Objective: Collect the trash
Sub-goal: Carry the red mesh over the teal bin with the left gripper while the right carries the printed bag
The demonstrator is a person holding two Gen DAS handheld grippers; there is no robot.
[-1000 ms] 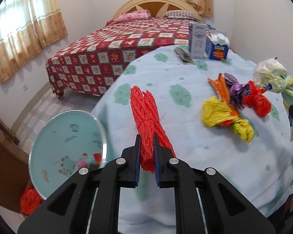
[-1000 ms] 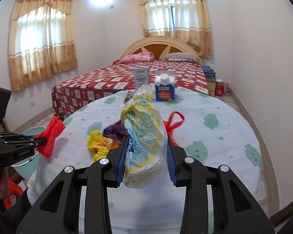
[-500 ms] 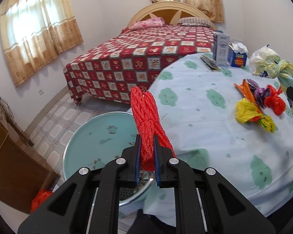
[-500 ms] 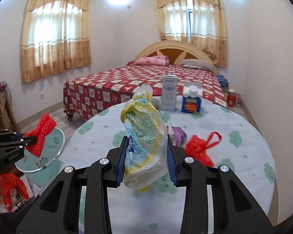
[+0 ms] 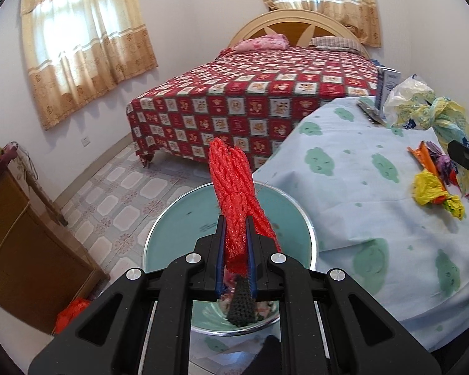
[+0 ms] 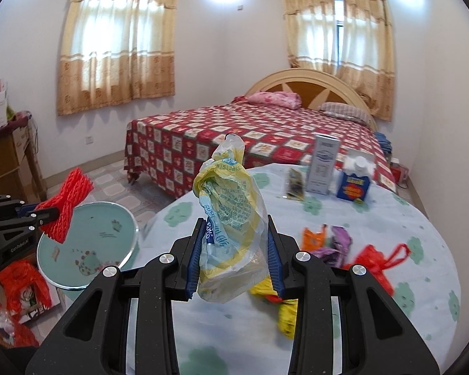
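Left wrist view: my left tool [image 5: 235,234] pinches the red foam net [image 5: 233,187], held above the round bin [image 5: 309,234] beside the counter [image 5: 344,187].

Right wrist view: my right tool [image 6: 234,247] clamps the crumpled plastic bag [image 6: 231,218], raised over the counter [image 6: 390,328].

Fig.: 2 claws, left [image 5: 235,234] and right [image 6: 234,243]; 1 red foam net [image 5: 234,193]; 1 crumpled yellow-clear plastic bag [image 6: 231,218]. On 1 table [image 6: 422,218]: 2 cartons, tall grey [image 6: 323,164] & blue juice [image 6: 355,181]. Also 1 teal bin [image 6: 109,228], 1 bed [image 6: 265,137], 2 pillows, pink [image 6: 273,97] and grey [image 6: 344,112].

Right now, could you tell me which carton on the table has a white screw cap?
The blue carton with the yellow label; the taller grey-white carton beside it has a flat top.
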